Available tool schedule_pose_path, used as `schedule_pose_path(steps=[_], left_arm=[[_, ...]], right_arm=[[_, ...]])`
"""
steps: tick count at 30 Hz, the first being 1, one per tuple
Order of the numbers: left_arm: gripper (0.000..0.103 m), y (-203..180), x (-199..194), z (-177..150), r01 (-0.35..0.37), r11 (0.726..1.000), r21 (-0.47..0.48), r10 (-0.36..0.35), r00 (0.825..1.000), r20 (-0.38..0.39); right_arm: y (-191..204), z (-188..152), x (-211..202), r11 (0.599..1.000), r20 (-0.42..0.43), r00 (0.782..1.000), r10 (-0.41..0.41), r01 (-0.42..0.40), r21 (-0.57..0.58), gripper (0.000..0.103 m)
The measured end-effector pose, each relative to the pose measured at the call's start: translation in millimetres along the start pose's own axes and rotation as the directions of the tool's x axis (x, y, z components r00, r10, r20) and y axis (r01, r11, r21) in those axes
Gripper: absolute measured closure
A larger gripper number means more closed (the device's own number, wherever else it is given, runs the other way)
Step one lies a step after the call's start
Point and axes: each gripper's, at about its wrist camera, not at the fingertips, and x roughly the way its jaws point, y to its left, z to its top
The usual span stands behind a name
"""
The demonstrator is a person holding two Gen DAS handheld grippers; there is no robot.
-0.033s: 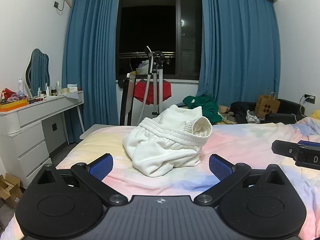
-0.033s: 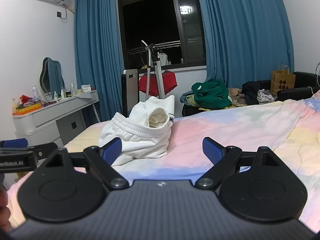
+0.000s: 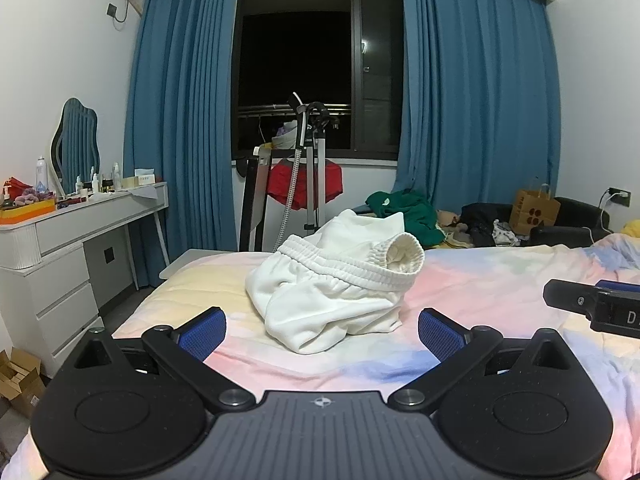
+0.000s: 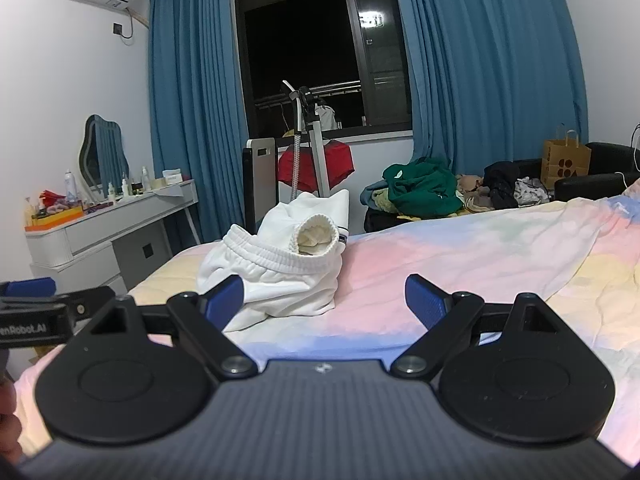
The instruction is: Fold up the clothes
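Observation:
A crumpled white garment point(image 3: 332, 292) with an elastic waistband lies bunched on the pastel bed sheet point(image 3: 500, 280), near the bed's far left part. My left gripper point(image 3: 322, 329) hovers just in front of it, open, with nothing between its blue pads. In the right wrist view the same white garment point(image 4: 280, 276) sits ahead and left of my right gripper point(image 4: 324, 300), which is also open and empty. The right gripper's body point(image 3: 592, 308) shows at the right edge of the left view. The left gripper's body point(image 4: 40, 312) shows at the left edge of the right view.
A white dressing table point(image 3: 60, 240) with bottles and a mirror stands left of the bed. Behind the bed are a garment steamer stand point(image 3: 308, 168), a heap of clothes point(image 3: 404, 212) and a paper bag point(image 3: 534, 212). Cardboard boxes point(image 3: 16, 380) sit on the floor.

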Motion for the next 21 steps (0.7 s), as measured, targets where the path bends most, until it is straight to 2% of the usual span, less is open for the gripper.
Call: schedule_pose_path(steps=[7,13,21], left_arm=[[0.000,-6,-1,-5,-0.004,1.000,0.017,0.005,1.000,-0.006],[0.000,2,2,-5,0.021,1.000,-0.020,-0.022,0.999,-0.029],[0.000,3,7,-7,0.018,1.000,-0.022,-0.019,0.999,-0.040]], right_arm=[[-3,1,0,1.000,-0.003,1.000,0.004,-0.004,-0.004,0.014],[1,-4,3,1.000,-0.002,1.000,-0.010,0.010,-0.017,0.014],[-3,-5,3,1.000,0.001,1.000,-0.006,0.006,-0.016,0.014]])
